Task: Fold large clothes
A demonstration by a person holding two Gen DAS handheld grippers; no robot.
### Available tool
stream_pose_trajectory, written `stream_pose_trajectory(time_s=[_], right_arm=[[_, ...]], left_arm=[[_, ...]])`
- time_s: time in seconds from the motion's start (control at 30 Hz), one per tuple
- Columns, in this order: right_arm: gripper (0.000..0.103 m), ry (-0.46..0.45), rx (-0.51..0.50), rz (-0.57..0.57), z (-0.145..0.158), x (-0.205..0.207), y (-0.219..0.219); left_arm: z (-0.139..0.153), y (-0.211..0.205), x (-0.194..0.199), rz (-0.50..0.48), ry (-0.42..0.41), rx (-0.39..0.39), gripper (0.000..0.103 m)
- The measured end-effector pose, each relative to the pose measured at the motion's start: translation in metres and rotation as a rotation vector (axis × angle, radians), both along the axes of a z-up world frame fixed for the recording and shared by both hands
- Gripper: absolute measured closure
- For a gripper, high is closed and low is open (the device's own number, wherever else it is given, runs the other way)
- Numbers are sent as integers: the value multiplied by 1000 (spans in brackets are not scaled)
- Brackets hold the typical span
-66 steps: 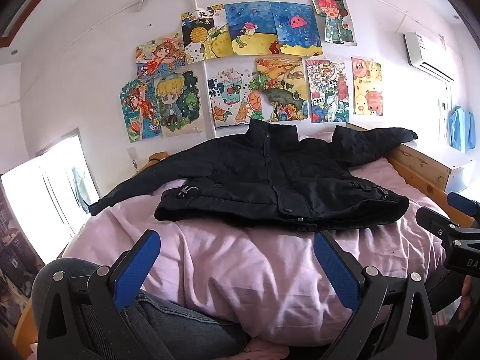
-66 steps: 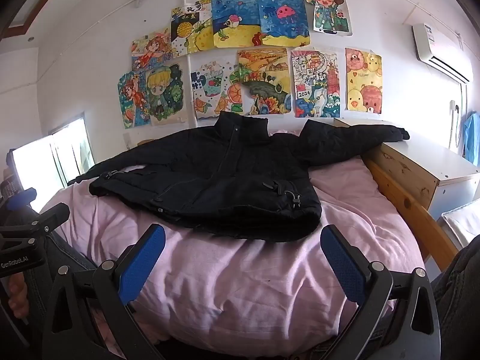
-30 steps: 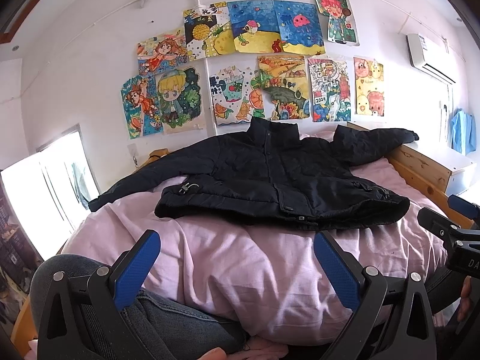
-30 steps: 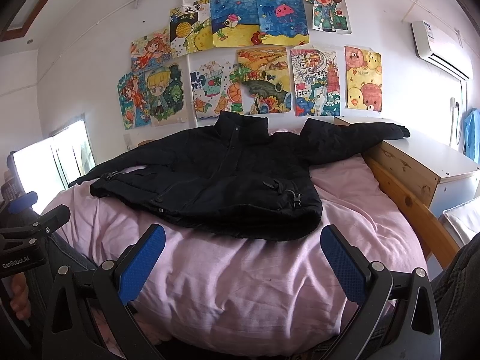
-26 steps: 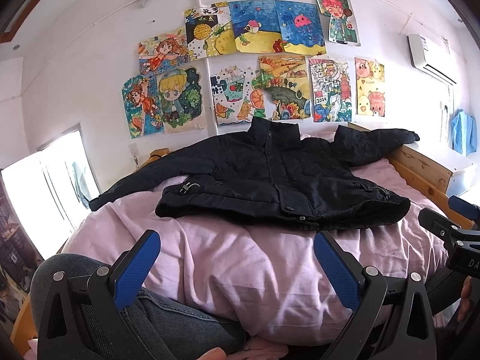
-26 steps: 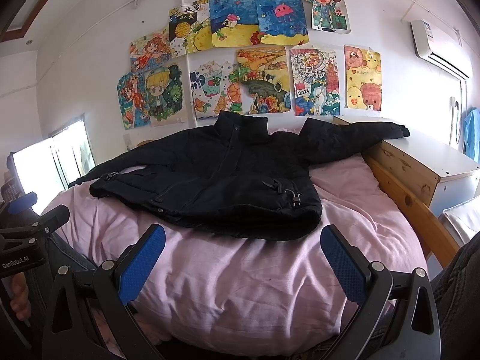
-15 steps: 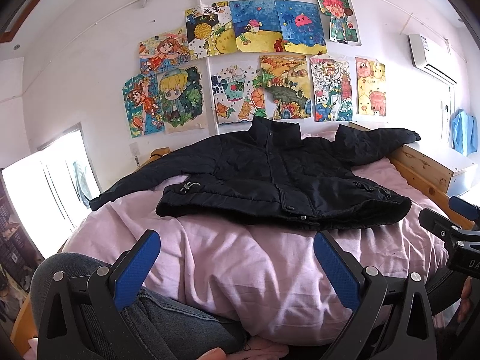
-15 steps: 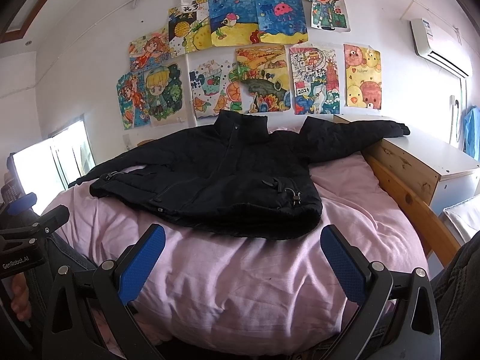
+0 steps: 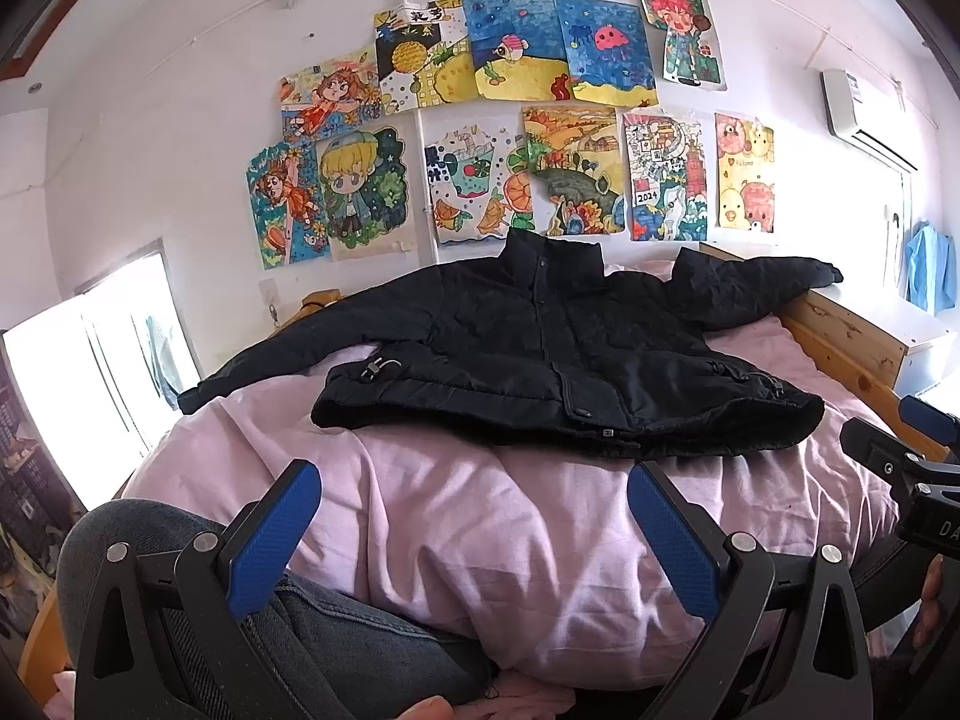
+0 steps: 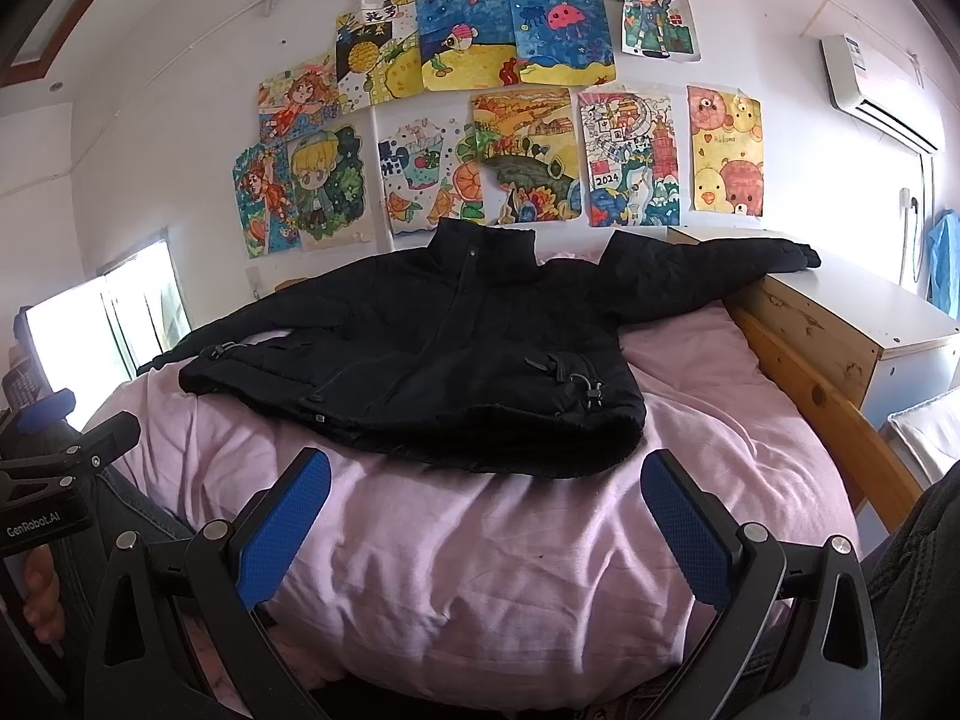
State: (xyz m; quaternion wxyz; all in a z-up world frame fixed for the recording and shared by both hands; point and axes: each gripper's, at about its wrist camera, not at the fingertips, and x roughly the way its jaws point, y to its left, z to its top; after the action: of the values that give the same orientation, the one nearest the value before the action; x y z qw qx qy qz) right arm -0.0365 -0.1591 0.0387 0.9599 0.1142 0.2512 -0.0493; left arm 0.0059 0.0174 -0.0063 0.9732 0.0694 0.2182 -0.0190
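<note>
Both tools hover low at the near end of the bed, pointed along it toward the far wall. Left hand-held gripper (image 9: 474, 516) has its blue-padded fingers (image 9: 273, 534) spread wide with nothing between them, above the pink bedding (image 9: 480, 516) and the person's denim-clad knee (image 9: 324, 630). Right hand-held gripper (image 10: 486, 510) is likewise spread wide and empty, its blue pads (image 10: 684, 534) apart over the same pink cover, just short of the hem of the black jacket (image 10: 432, 354).

That jacket lies flat on the bed, front up and closed, collar toward the wall, hem toward the cameras. One sleeve stretches out to the left side of the bed; the other reaches right, with its cuff resting on the white top of a wooden cabinet (image 10: 852, 324) beside the bed frame.

Each tool shows at the edge of the other's view: the right one at the right border of the left view, cut off by the frame, with only part of its label showing, and the left one at the left border of the right view, where its label reads "GenRobot.AI". Fingers gripping each handle are only partly visible.

Children's drawings (image 9: 510, 126) cover the wall; one bears "2024". An air conditioner (image 10: 876, 90) is mounted at upper right, its sticker too small to read.
</note>
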Motion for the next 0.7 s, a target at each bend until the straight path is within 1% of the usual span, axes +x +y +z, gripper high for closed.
stream_pose_trajectory(time_s=[0.17,0.23,0.6,0.7], right_arm=[[1,0,1,0,0,0,0],[1,2,3,-1,0,0,0],[1,3,6,0,-1,0,0],[1,12,8,4,-2,1,2]], left_arm=[[1,0,0,-1,4,-2,0],[-1,8,2,-1,8,-5,0],[-2,8,3,2,12,-7,0],[-5,8,5,-15,32,-14,0]])
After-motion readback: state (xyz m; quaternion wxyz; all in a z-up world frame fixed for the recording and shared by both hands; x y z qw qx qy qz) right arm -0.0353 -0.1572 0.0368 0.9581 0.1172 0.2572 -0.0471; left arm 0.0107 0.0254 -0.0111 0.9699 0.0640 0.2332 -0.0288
